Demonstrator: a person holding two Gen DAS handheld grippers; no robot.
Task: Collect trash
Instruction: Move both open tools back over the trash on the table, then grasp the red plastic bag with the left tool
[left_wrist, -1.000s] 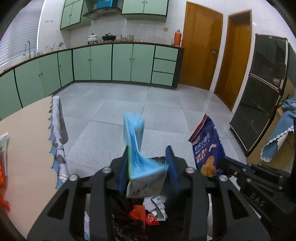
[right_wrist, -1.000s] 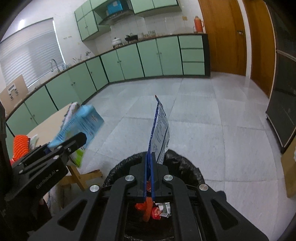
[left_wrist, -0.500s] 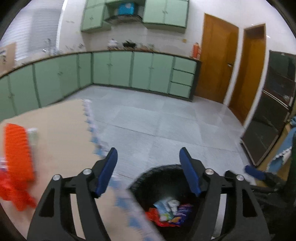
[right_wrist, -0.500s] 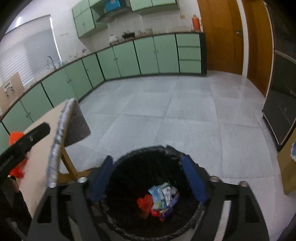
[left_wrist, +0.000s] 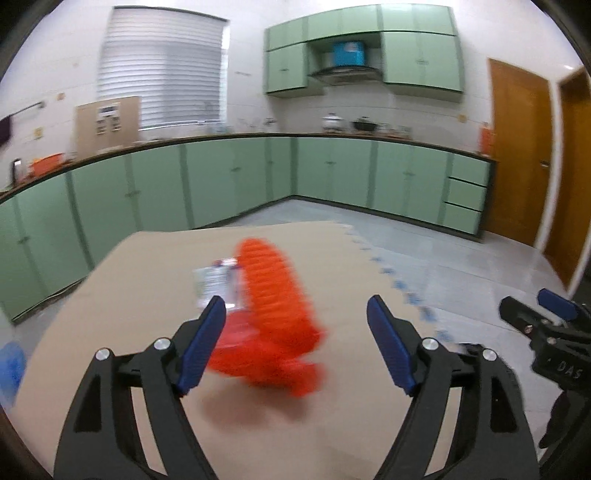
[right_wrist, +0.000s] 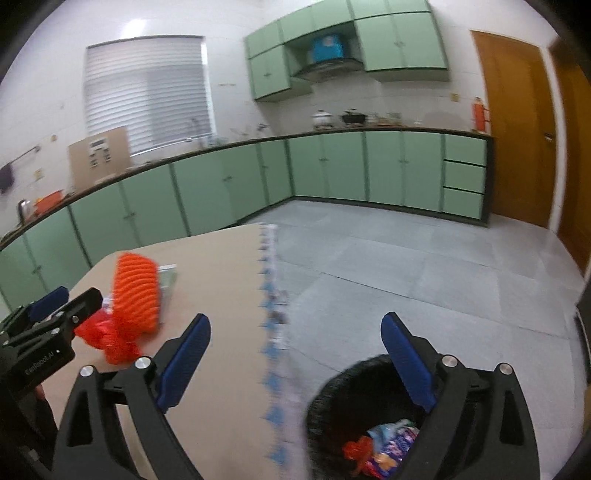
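My left tongs (left_wrist: 295, 321): spread wide, holding nothing. My right tongs (right_wrist: 295, 338): likewise released. Black-lined round trash bin (right_wrist: 332, 391), at 5 o'clock in my right view: crumpled wrappers inside. Orange ribbed plastic bag (left_wrist: 275, 314): on the beige worktop (left_wrist: 110, 295), between my left tongs' tips.

Kitchen, white tiled walls. Green base cabinets (left_wrist: 229, 184) run along two walls under a dark countertop; matching wall cabinets (right_wrist: 369, 40) flank a range hood (right_wrist: 325, 68). Window with closed white blinds (left_wrist: 162, 70). Two brown wooden doors (left_wrist: 517, 147) at right. Grey tiled floor (right_wrist: 406, 266), glossy. Tan surface (left_wrist: 332, 424) in foreground.
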